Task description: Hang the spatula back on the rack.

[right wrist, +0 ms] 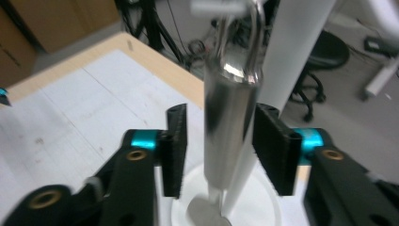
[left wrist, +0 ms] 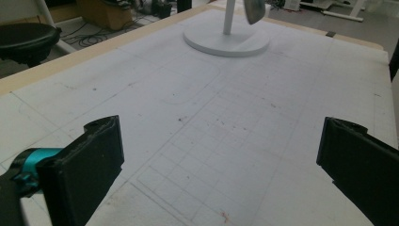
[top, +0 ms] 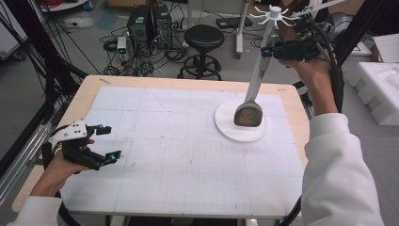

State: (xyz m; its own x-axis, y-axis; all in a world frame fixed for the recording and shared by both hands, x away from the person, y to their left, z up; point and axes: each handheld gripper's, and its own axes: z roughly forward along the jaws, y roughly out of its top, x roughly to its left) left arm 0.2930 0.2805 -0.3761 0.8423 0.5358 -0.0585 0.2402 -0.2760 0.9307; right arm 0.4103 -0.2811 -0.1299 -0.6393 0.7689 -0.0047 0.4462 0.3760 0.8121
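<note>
Seemingly near done. Left gripper [top: 104, 142] idles over the desk [top: 188, 155], fingers spread, nothing between them. Spatula [top: 254, 84] hangs by its loop from the white rack [top: 274, 18]. My right gripper [right wrist: 219, 148] brackets its handle, fingers parted, not pinching; withdrawal remains.

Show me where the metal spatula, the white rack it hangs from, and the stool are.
Metal spatula [top: 248, 114]: high view, on its broad blade, low over the rack's base.
White rack [top: 227, 126]: high view, on the bare left rim of its round base.
Stool [top: 203, 37]: high view, on the black round seat.
</note>
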